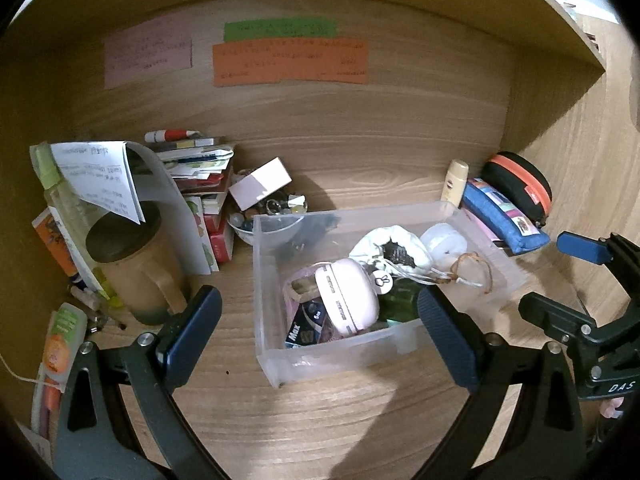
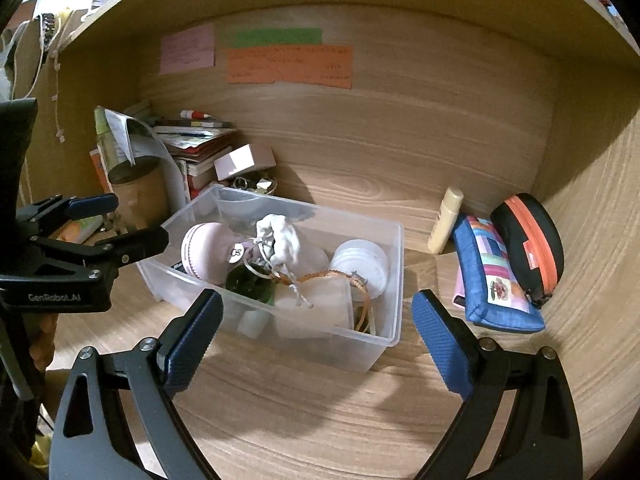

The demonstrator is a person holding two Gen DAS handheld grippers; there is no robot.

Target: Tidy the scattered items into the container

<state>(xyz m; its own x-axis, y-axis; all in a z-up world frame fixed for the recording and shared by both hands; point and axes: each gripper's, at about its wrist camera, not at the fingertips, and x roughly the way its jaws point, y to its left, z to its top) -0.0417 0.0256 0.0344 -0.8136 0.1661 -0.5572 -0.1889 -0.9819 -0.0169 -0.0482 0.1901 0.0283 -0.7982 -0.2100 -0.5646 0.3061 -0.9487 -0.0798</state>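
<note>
I am working inside a wooden bench (image 2: 320, 400) alcove, with the clear plastic box (image 2: 394, 280) sitting near the middle of the bench and already holding a pink round case (image 1: 348, 296), a white drawstring pouch (image 2: 282, 238) and other small things. Against the left wall a stack of papers and booklets (image 1: 196, 168) is leaning beside a brown mug (image 1: 140, 272); I am leaving those alone.

What looks left to tidy is lying toward the bench's right back corner: a blue pencil case (image 2: 498, 280), just beside the box on its right, with its long axis running from the back wall toward the front edge; a black case with an orange zip (image 2: 528, 240) resting against its far side; and a cream tube (image 2: 444, 226) standing near the back wall between box and pencil case.

My right gripper (image 2: 320, 344) is hanging released, jaws wide, holding nothing, in front of the box. My left gripper (image 1: 320, 332) is equally released and empty, over the box's near wall.

The pencil case lies forward and to the right of my right gripper, so I judge that hand the nearer one, closing across the case's narrow width.
</note>
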